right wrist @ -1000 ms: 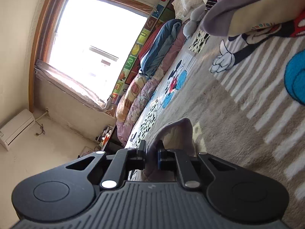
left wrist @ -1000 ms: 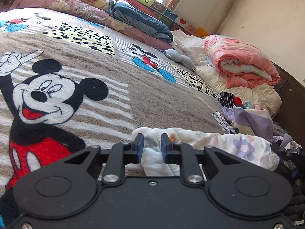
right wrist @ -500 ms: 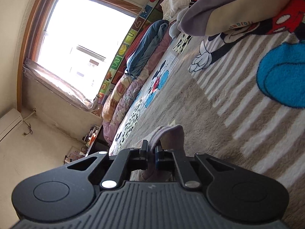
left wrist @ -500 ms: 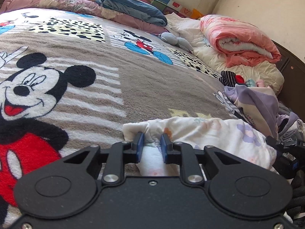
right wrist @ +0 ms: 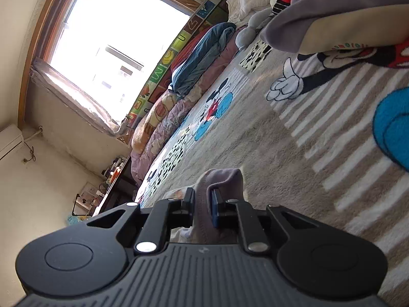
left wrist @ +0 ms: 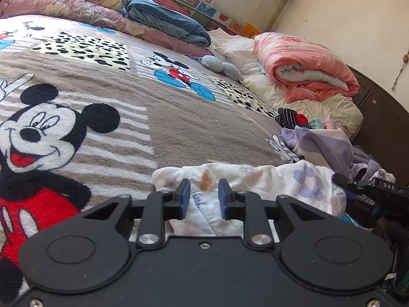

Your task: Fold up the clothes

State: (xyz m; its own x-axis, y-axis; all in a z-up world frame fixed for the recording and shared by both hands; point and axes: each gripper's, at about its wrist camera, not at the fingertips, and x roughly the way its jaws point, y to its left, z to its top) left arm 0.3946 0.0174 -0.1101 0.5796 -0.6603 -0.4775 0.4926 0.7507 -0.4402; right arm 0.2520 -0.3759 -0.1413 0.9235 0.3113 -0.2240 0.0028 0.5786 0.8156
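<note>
Floral garment (left wrist: 255, 179) lies bunched on blanket (left wrist: 179, 117). Left gripper (left wrist: 202, 199) just loosening, jaws apart, cloth between. Right gripper (right wrist: 202, 206) pinches edge. Light, floppy, likely slippery; best taken at hems.

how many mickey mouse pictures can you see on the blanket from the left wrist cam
3. A large Mickey at the left, a small one with blue shoes mid-blanket, and a partly cut-off one at the far left edge. More may be hidden under the clothes pile.
</note>
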